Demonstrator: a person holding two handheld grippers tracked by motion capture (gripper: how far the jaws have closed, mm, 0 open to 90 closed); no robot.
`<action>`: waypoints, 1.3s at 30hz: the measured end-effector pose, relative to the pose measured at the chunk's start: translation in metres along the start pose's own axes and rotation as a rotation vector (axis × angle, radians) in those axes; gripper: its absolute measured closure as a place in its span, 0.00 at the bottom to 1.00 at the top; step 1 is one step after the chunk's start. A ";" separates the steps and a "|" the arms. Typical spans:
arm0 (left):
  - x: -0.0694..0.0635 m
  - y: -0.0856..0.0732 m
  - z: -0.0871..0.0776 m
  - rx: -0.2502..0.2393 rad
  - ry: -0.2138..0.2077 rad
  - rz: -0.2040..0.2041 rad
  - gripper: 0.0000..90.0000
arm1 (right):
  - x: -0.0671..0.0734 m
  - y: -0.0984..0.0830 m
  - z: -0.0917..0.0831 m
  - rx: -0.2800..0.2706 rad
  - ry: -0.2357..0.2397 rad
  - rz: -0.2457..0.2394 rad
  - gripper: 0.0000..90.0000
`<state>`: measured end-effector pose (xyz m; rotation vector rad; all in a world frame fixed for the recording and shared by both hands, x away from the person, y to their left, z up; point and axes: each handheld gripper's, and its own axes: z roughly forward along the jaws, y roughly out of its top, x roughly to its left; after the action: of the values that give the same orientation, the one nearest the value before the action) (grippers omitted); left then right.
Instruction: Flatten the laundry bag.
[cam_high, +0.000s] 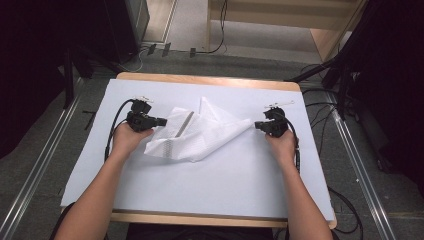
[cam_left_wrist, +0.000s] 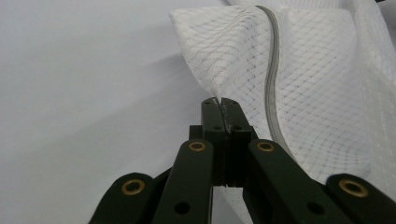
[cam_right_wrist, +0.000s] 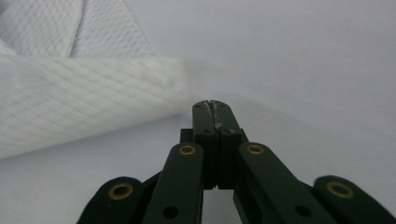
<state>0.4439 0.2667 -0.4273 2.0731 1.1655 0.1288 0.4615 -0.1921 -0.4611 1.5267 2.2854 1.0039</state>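
Observation:
A white mesh laundry bag (cam_high: 200, 135) with a grey zip strip (cam_left_wrist: 271, 88) lies crumpled at the middle of the table. My left gripper (cam_high: 163, 121) is at the bag's left edge. In the left gripper view its jaws (cam_left_wrist: 218, 100) are shut on a pinched fold of the mesh (cam_left_wrist: 317, 93), which rises from the tips. My right gripper (cam_high: 257, 125) is at the bag's pointed right corner. Its jaws (cam_right_wrist: 211, 102) are shut, and the blurred mesh corner (cam_right_wrist: 70, 112) ends just left of the tips, with no cloth seen between them.
A white sheet (cam_high: 225, 175) covers the wooden table (cam_high: 200, 218); bare sheet lies in front of and beside the bag. Cables trail from both grippers. Dark stands and floor cables surround the table.

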 end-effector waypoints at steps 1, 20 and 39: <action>0.001 0.000 -0.003 -0.003 -0.004 -0.003 1.00 | -0.002 0.000 -0.001 -0.002 -0.001 0.011 1.00; -0.004 -0.010 0.000 0.009 -0.030 -0.035 1.00 | 0.019 0.018 -0.001 -0.093 0.088 -0.015 0.71; -0.003 -0.015 0.005 0.024 -0.024 -0.053 1.00 | 0.039 0.018 0.037 0.014 0.078 -0.100 1.00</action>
<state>0.4339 0.2665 -0.4405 2.0571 1.2124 0.0650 0.4770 -0.1380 -0.4693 1.3862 2.3999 1.0402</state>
